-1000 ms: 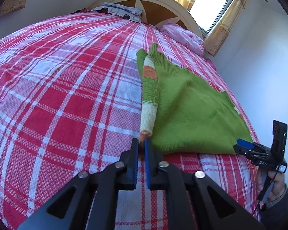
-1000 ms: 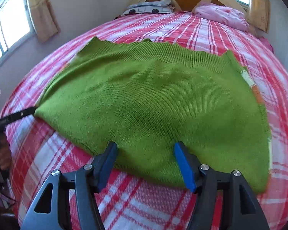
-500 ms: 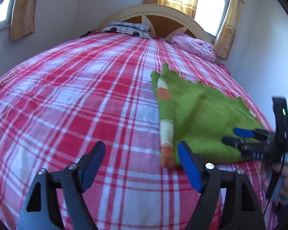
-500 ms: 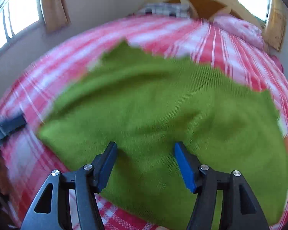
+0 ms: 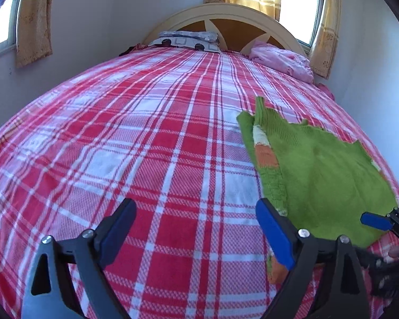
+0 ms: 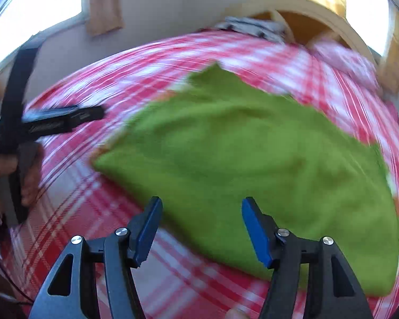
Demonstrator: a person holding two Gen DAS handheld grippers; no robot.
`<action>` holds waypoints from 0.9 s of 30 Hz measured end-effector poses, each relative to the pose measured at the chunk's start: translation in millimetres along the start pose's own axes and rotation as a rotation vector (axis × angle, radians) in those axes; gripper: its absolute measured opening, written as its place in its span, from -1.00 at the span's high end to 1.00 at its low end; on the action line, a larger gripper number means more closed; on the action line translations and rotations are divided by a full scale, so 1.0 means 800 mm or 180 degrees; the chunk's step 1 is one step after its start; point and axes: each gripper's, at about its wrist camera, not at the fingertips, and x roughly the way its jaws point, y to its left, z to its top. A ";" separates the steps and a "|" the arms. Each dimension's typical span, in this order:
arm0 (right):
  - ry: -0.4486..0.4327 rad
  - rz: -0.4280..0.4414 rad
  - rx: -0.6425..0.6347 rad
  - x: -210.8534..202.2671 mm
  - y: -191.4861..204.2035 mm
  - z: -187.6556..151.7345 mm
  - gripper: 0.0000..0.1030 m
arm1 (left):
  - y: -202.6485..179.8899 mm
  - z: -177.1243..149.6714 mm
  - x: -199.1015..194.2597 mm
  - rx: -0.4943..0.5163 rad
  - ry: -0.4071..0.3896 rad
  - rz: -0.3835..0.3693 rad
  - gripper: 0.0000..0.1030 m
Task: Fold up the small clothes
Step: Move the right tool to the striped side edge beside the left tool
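Near the bed's (image 5: 151,143) right edge lay a soft, light green sweater (image 6: 252,159), best pinched at a hem corner; left gripper (image 5: 196,228), jaws just opened, and right gripper (image 6: 202,228) stood spread, empty.

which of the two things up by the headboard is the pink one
The crumpled pink cloth on the right, near the right window's curtain. The other, the folded grey-and-white patterned pillow, lies left of it against the headboard.

Bright daylight thru windows (image 5: 299,5); right view motion-blurred, fisheye edges warped.
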 end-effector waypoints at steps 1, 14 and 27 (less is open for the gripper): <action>0.0006 -0.0009 -0.0084 0.005 0.011 0.003 -0.23 | 0.000 0.001 0.002 0.0027 0.0011 0.0018 -0.82; -0.0116 -0.0569 -0.0876 0.038 0.088 0.014 -0.23 | -0.003 0.023 0.046 0.0201 0.0236 0.0066 -0.82; -0.0241 -0.0959 -0.1105 0.041 0.112 0.007 -0.22 | -0.006 0.058 0.084 -0.0204 0.0274 -0.0839 -0.82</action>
